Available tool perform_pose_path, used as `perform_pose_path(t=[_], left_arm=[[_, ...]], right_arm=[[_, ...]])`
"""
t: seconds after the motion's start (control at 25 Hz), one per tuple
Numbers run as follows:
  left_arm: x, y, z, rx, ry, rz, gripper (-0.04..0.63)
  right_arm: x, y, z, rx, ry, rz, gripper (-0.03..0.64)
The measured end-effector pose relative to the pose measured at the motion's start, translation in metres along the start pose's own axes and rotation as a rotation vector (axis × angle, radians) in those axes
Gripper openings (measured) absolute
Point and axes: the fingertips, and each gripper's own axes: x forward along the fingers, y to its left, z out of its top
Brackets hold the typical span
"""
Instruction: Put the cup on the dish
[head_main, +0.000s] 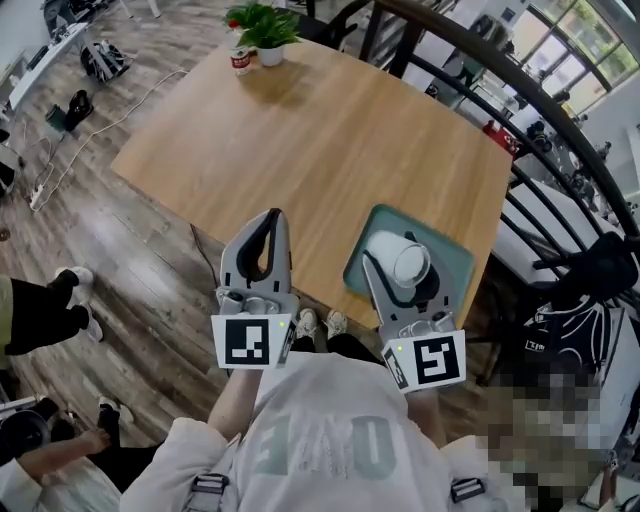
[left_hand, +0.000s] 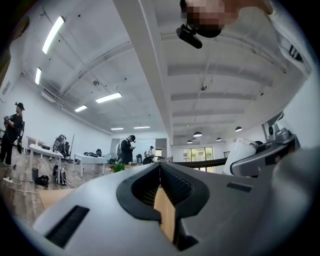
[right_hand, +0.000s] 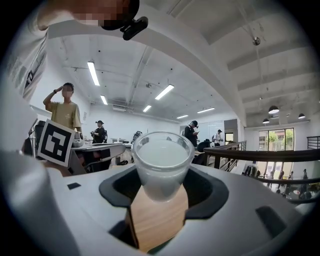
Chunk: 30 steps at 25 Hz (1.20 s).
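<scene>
Right claw (head_main: 404, 268) pinches the cup (head_main: 410, 262), upright, mouth up, over the dish (head_main: 453, 252) at the tabletop's (head_main: 330, 140) near-right edge; left claw (head_main: 272, 224) pressed together.

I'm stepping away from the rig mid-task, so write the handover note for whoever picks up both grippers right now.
Left gripper: jaws together, nothing between them, held at the near edge of the table, off to the side of the dish.
Right gripper: jaws closed on the cup.
Things: the cup sits over the teal dish near the table's near right corner. I can't tell if its base touches the dish yet.
Done: cup gripped and lined up over the dish.
Left: lower it if needed, open the right jaws, back away.
</scene>
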Motion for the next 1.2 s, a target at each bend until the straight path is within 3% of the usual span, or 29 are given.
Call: perform_pose_path(t=[0.28,0.44,0.72,0.92,1.2], left_arm=[[0.012,-0.008,-0.008,0.000,0.032,0.019,0.009],[0.024,-0.021,-0.008,0.014,0.027,-0.023,0.009],[0.056,-0.065,-0.025,0.056,0.044,-0.102,0.009],[0.076,-0.094,-0.041,0.035,0.027,-0.168,0.011],[0.094,-0.144,-0.071,0.025,0.107,-0.267,0.011]], right_arm=[[0.015,-0.002,-0.003,-0.007,0.006,0.053,0.262],[0.022,-0.009,-0.006,-0.010,0.012,0.050,0.262],[0.012,-0.077,-0.053,-0.014,0.135,-0.082,0.262],[-0.012,-0.136,-0.097,0.087,0.209,-0.213,0.262],[-0.042,-0.205,-0.173,0.168,0.339,-0.363,0.262]])
